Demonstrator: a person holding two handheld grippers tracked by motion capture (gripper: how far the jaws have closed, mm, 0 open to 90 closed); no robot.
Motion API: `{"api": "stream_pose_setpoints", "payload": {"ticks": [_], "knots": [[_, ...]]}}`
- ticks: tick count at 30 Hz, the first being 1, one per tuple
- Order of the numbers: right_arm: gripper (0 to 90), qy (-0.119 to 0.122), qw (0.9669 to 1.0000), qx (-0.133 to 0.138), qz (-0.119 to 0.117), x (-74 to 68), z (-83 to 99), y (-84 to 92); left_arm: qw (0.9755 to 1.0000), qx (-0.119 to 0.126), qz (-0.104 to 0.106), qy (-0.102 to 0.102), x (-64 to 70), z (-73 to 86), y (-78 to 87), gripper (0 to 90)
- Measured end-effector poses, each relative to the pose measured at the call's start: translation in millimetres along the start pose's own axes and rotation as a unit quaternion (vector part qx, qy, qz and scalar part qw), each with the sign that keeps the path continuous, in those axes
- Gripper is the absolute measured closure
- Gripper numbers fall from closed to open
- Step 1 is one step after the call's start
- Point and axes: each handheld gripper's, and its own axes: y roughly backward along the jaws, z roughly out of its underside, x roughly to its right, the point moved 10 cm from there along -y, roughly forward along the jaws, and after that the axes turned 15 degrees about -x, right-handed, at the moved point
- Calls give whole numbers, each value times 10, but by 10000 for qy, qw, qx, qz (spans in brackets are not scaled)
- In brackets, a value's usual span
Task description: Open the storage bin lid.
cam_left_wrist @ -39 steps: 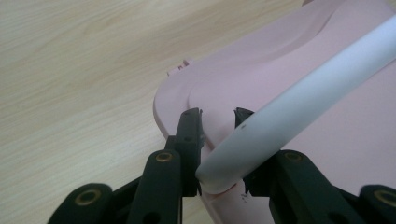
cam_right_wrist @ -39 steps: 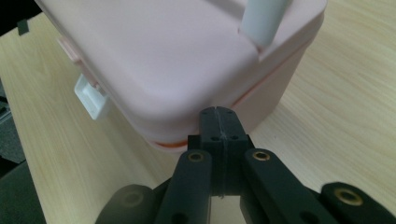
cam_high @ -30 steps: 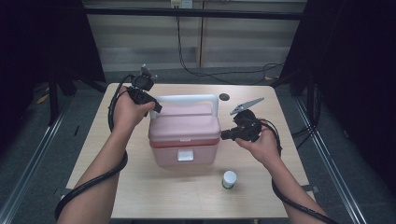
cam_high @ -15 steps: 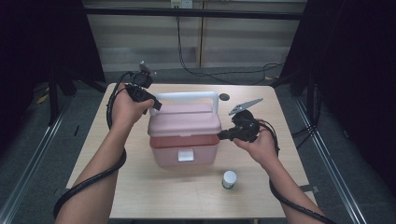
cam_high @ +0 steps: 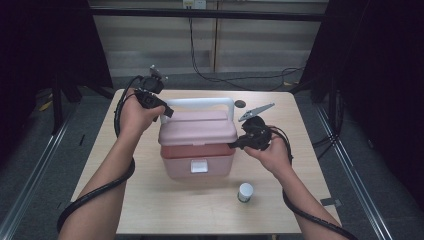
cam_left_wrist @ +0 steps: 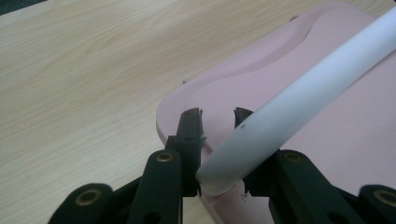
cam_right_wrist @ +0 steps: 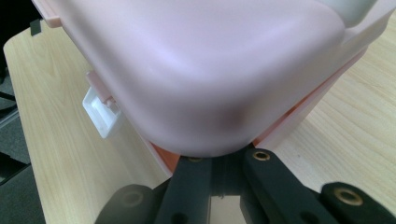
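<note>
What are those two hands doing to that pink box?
A person is opening a pink plastic box on a light wooden table. The left gripper is clamped on the box's white tube handle. The right gripper, jaws shut, is wedged under the right edge of the pink lid, which sits lifted off the base. A small white-capped jar stands in front.

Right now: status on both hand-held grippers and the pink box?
Left hand-held gripper clamped on white handle. Right hand-held gripper shut, tips wedged under lid of pink box. Small jar near front, apart.
</note>
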Motion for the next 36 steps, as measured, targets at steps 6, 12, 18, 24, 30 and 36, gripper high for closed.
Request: {"api": "stream_pose_setpoints", "payload": {"ticks": [6,12,18,24,30,36], "knots": [[900,-6,10000,-7,19,-2,-22,-8,10000,88,17,6,-6,3,-1,717],[900,-20,10000,20,30,1,-30,11,9998,194,-77,76,-44,21,15,607],[900,19,10000,3,90,1,-31,17,9993,260,-121,240,-129,97,65,473],[900,-26,9999,17,120,3,-45,40,9986,354,-189,334,-230,205,165,420],[900,-7,9999,42,160,4,-61,85,9981,369,-255,434,-352,355,206,416],[900,-31,9998,22,180,3,-57,91,9983,239,-261,458,-419,528,105,415]]}}
